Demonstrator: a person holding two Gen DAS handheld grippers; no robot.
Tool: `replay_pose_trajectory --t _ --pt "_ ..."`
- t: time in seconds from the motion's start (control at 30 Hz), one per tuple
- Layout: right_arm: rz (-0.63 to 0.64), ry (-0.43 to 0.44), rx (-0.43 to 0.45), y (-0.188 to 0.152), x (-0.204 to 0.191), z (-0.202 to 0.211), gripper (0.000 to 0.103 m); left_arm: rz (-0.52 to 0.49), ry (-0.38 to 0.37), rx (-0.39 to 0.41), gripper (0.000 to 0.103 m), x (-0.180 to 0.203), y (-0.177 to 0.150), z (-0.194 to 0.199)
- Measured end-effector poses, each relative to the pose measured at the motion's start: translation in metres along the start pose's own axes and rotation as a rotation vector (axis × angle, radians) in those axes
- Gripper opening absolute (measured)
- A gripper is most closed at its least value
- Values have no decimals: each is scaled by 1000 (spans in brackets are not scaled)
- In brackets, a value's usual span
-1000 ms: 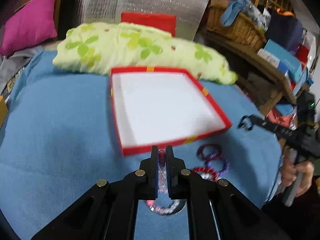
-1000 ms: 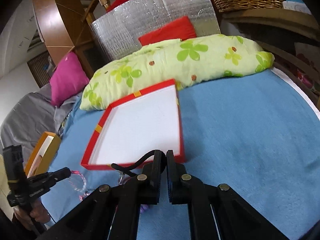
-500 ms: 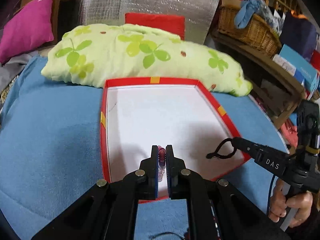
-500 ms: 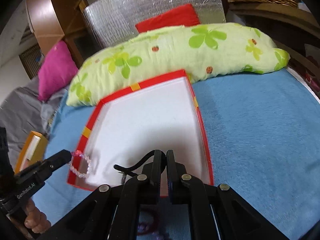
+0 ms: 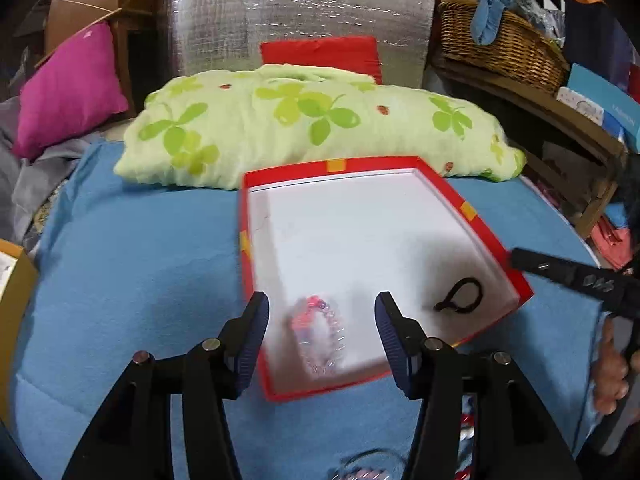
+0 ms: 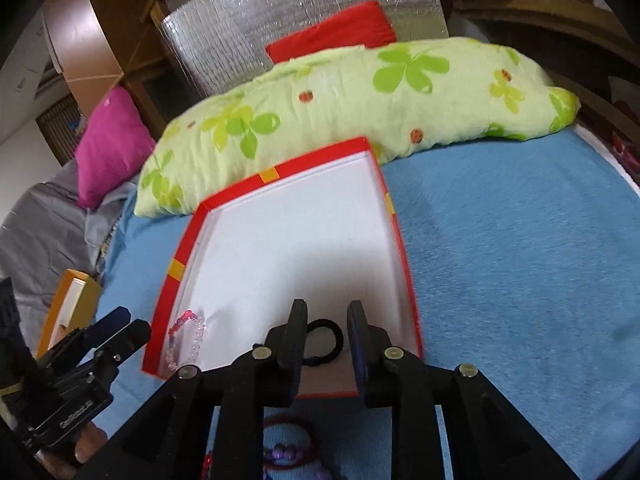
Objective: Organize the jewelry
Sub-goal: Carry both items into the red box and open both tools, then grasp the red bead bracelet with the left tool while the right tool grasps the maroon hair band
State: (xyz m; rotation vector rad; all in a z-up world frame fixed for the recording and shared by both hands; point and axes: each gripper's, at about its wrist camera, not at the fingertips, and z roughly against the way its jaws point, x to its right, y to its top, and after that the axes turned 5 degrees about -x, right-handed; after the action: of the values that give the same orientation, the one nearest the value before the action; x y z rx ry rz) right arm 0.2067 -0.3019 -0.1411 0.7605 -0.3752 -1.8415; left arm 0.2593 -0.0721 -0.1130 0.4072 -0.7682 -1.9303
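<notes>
While both the left gripper (image 5: 320,334) and right gripper (image 6: 327,336) gape empty, the beaded bracelet (image 5: 318,332) and black band (image 5: 460,294) lie in the red box (image 5: 496,240); bracelets at 6 o'clock (image 6: 290,450) await.

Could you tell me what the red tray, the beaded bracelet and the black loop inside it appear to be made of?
Red tray: looks like thin card with matte white lining, judging by its crisp folded walls and yellow tape patches.
Beaded bracelet: clear and pink beads, glossy and translucent, so plastic or glass; I cannot tell which.
Black loop: dull, soft-looking cord, probably fabric-covered elastic.
</notes>
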Motion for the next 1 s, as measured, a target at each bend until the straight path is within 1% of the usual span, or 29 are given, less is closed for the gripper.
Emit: replay_pose_trajectory --t 0.1,0.27,0.43,0.6,0.73,0.9,1.0 --pt "-7 14 -6 -6 6 14 23 15 37 6 57 -8 -9 9" --pt "19 2 -3 -19 13 32 23 22 70 1 60 -17 -27 29" --pt "37 39 -61 -34 16 36 23 -1 76 -24 62 -14 -48 44" --pt "58 61 -98 -50 12 42 23 -17 57 -67 65 -8 -74 55" --pt "54 75 -123 -60 10 44 23 -21 34 -118 66 -2 -92 53" --pt "45 86 -172 -64 8 34 23 -41 29 -170 68 3 -98 42" --pt "36 88 -199 -63 8 27 23 -33 2 -191 68 3 -98 37"
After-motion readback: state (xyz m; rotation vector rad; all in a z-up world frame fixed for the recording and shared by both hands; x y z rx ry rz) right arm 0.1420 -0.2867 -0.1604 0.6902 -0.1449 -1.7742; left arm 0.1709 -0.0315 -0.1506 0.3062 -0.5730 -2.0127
